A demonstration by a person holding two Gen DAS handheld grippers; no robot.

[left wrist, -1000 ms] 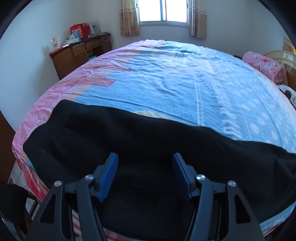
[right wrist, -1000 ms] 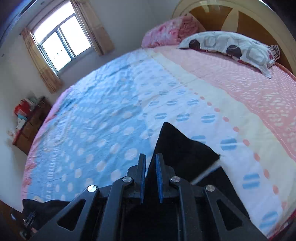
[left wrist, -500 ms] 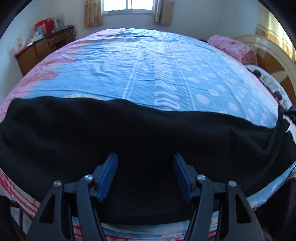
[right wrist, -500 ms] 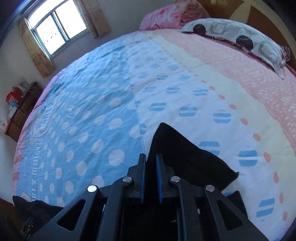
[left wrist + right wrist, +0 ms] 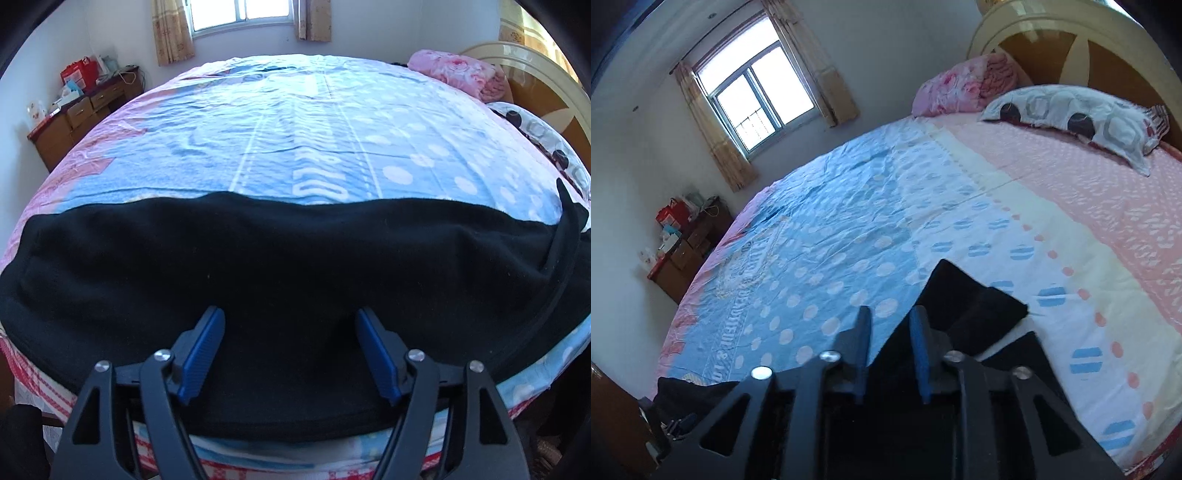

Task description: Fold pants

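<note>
right hand-held gripper (image 5: 889, 328) opened, released pants (image 5: 964, 306)

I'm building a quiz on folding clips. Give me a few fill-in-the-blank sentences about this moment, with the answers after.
1. The black fleece pants lie across a bedsheet that is mostly ____ with white dots.
2. The left gripper hovers over the pants with its jaws ____.
3. The right gripper has its jaws ____.
4. The grey circle-patterned pillow lies against the ____.

Answers: blue; open; open; headboard
</note>
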